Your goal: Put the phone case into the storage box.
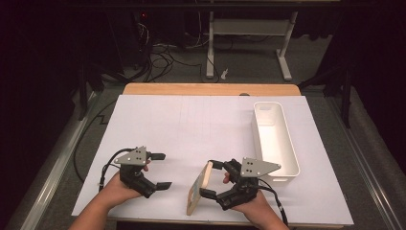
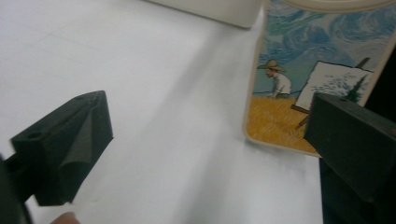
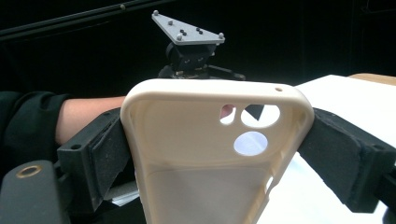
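Note:
A cream phone case (image 1: 200, 187) stands on its long edge on the white sheet (image 1: 191, 124) near the front. My right gripper (image 1: 209, 178) is shut on it, one jaw pressing each side edge. In the right gripper view the case (image 3: 205, 158) shows its plain inside and camera holes, held between the pads (image 3: 105, 149). The left gripper view faces its printed back (image 2: 303, 84), a painter in a yellow field. My left gripper (image 1: 163, 170) rests to the left of the case, open with nothing between its jaws (image 2: 205, 135).
A long white bin (image 1: 261, 143) lies at the right of the sheet, just behind my right gripper, and its corner (image 2: 210, 9) shows in the left gripper view. The wooden table edge (image 1: 210, 89) runs along the back. Desk legs and cables lie on the floor beyond.

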Tool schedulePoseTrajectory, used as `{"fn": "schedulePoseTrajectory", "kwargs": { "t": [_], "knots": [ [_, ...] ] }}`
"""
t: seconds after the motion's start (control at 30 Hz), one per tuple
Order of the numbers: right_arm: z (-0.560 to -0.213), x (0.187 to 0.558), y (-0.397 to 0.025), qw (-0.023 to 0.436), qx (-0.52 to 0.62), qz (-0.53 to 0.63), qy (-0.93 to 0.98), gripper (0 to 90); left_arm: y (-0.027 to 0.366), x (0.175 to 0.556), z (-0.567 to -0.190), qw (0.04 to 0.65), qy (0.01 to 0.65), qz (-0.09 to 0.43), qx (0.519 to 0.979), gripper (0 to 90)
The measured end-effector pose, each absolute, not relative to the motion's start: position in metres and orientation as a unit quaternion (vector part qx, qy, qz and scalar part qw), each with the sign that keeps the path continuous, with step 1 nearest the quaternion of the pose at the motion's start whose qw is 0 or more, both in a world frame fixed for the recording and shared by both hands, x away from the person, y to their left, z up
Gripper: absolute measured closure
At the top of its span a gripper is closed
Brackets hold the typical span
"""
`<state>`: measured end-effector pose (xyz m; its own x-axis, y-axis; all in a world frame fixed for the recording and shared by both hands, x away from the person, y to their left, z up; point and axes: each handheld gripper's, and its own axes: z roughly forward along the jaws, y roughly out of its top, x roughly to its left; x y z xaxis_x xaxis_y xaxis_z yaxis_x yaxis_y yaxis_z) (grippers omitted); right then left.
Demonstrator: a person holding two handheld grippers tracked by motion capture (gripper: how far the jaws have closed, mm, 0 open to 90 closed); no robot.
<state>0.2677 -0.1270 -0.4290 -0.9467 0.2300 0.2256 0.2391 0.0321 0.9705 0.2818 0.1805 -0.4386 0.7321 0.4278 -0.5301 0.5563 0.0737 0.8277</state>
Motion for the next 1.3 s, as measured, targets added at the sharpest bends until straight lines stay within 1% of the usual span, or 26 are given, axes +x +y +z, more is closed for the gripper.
{"fn": "schedulePoseTrajectory", "kwargs": {
  "t": [0.1, 0.2, 0.37, 0.5, 0.73, 0.83, 1.1, 1.3],
  "knots": [
    [-0.429, 0.268, -0.127, 0.001, -0.164, -0.676, -0.719, 11.8, 0.186, 0.285, -0.443, 0.629, 0.386, -0.037, 0.674, 0.0],
    [-0.428, 0.267, -0.127, -0.002, -0.164, -0.676, -0.719, 11.8, 0.190, 0.289, -0.448, 0.624, 0.405, -0.007, 0.668, 0.0],
    [-0.427, 0.267, -0.128, -0.009, -0.168, -0.675, -0.719, 11.7, 0.196, 0.297, -0.447, 0.631, 0.440, 0.035, 0.638, 0.1],
    [-0.427, 0.267, -0.129, -0.016, -0.170, -0.674, -0.719, 11.8, 0.196, 0.298, -0.446, 0.634, 0.444, 0.060, 0.630, 0.8],
    [-0.424, 0.267, -0.130, -0.031, -0.173, -0.673, -0.719, 11.8, 0.200, 0.299, -0.451, 0.638, 0.450, 0.074, 0.620, 1.2],
    [-0.423, 0.266, -0.131, -0.039, -0.174, -0.672, -0.719, 11.8, 0.202, 0.299, -0.451, 0.642, 0.455, 0.070, 0.613, 1.3],
    [-0.420, 0.265, -0.133, -0.058, -0.179, -0.667, -0.721, 11.8, 0.200, 0.298, -0.452, 0.638, 0.449, 0.066, 0.622, 1.0],
    [-0.418, 0.264, -0.135, -0.072, -0.185, -0.663, -0.722, 11.8, 0.200, 0.297, -0.452, 0.641, 0.449, 0.065, 0.619, 0.9]
  ]
}}
